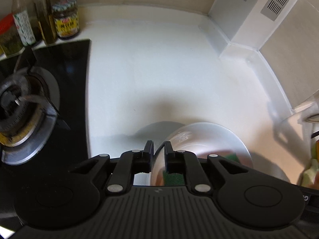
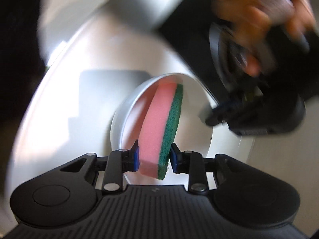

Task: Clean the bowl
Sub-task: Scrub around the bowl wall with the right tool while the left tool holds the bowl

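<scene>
A white bowl (image 1: 201,139) hangs tilted above the white counter (image 1: 149,69) and throws a shadow on it. My left gripper (image 1: 159,149) is shut on the bowl, its narrow jaws clamped on the near rim. In the right wrist view the bowl (image 2: 193,117) faces me, and the left gripper (image 2: 211,117) shows blurred at its right rim, with a person's hand (image 2: 249,20) behind it. My right gripper (image 2: 154,156) is shut on a pink sponge (image 2: 157,123) with a green scouring side, which reaches into the bowl. A green patch of the sponge (image 1: 173,177) shows below the left fingers.
A black glass hob (image 1: 69,79) with a gas burner (image 1: 20,103) lies to the left. Two bottles (image 1: 42,16) and a jar (image 1: 66,18) stand at the back left. A white boxed-in corner with vents (image 1: 249,20) rises at the back right.
</scene>
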Demonstrator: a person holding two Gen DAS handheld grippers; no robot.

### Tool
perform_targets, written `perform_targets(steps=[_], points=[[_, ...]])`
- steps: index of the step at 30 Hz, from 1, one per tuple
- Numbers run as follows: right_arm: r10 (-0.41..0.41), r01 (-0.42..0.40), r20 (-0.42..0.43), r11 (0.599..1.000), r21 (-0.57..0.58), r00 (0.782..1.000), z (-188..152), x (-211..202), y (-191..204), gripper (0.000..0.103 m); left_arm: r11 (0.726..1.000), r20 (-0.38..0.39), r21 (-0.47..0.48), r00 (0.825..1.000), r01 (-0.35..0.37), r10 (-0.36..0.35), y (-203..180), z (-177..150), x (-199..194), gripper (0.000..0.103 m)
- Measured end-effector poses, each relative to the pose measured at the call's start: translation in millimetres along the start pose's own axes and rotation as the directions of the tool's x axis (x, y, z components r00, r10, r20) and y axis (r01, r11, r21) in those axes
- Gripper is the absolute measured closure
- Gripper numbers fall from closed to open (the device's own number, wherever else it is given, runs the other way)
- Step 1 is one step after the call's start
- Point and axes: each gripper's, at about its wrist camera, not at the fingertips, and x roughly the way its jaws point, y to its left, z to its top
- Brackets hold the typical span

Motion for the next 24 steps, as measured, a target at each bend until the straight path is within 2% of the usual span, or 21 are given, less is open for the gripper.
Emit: perform_targets(steps=[1, 2, 3, 4, 6, 8, 10, 11, 12, 15, 18, 20, 21, 22, 24], points=[[0.009, -0.01, -0.027, 1.0, -0.009, 1.0, -6.3, 1.4, -2.2, 0.077, 1.0, -0.004, -0.008, 1.0, -0.006, 0.006, -0.6, -2.0, -0.1, 0.093], [0.023, -0.022, -0.044, 0.999, 0.031, 0.999, -8.7, 1.3, -11.1, 0.077, 1.0, -0.008, -0.017, 1.0, -0.009, 0.009, -0.8, -4.0, 0.3, 0.093], [0.042, -0.036, -0.049, 0.991, 0.127, 0.998, -6.7, -0.4, -27.3, 0.078, 1.0, -0.014, -0.027, 1.0, -0.008, 0.008, -0.3, -5.5, 1.2, 0.093], [0.065, -0.049, -0.053, 0.965, 0.257, 0.996, -5.9, -0.7, -43.4, 0.078, 0.999, -0.022, -0.046, 1.0, -0.004, 0.003, 1.5, -7.3, 3.1, 0.093], [0.115, -0.07, -0.049, 0.836, 0.545, 0.992, -6.7, 2.0, -70.7, 0.078, 0.998, -0.025, -0.063, 1.0, -0.006, 0.005, 2.6, -9.5, 4.2, 0.093], [0.154, -0.098, -0.019, 0.715, 0.692, 0.988, -6.2, 5.6, -80.9, 0.078, 0.998, -0.022, -0.069, 1.0, -0.015, 0.013, 2.2, -10.9, 3.6, 0.094], [0.211, -0.173, 0.046, 0.634, 0.754, 0.976, -1.6, 10.6, -81.5, 0.078, 0.998, -0.018, -0.064, 0.999, -0.028, 0.027, 1.0, -12.7, 3.0, 0.095], [0.214, -0.185, 0.057, 0.648, 0.739, 0.975, 2.5, 11.7, -77.9, 0.078, 0.998, -0.017, -0.06, 0.999, -0.028, 0.027, 1.3, -13.2, 3.4, 0.095], [0.19, -0.169, 0.043, 0.722, 0.671, 0.981, 8.7, 11.1, -69.8, 0.078, 0.998, -0.019, -0.058, 0.999, -0.031, 0.03, 1.3, -13.3, 4.7, 0.095], [0.142, -0.157, 0.067, 0.878, 0.453, 0.988, 12.6, 6.9, -52.3, 0.078, 0.998, -0.016, -0.042, 0.998, -0.053, 0.053, -1.8, -14.7, 8.1, 0.094], [0.122, -0.138, 0.091, 0.97, 0.198, 0.988, 7.7, 2.2, -36.1, 0.078, 0.995, 0.004, -0.018, 0.995, -0.097, 0.097, -10.3, -18.1, 8.9, 0.093], [0.101, -0.102, 0.075, 0.995, 0.001, 0.992, 6.1, 1.1, -23.7, 0.078, 0.994, 0.014, -0.009, 0.994, -0.11, 0.11, -13.3, -19.3, 9.0, 0.092], [0.089, -0.081, 0.058, 0.989, -0.12, 0.994, 5.0, 0.1, -16.4, 0.078, 0.994, 0.016, -0.008, 0.994, -0.109, 0.109, -13.1, -19.5, 9.1, 0.092], [0.073, -0.062, 0.036, 0.969, -0.24, 0.997, 3.7, -1.6, -9.2, 0.078, 0.995, 0.014, -0.015, 0.995, -0.098, 0.098, -10.8, -19.4, 9.0, 0.092], [0.042, -0.043, -0.012, 0.899, -0.435, 0.999, 0.4, -4.0, 2.4, 0.077, 0.997, 0.006, -0.034, 0.997, -0.07, 0.071, -5.1, -18.7, 8.9, 0.092]])
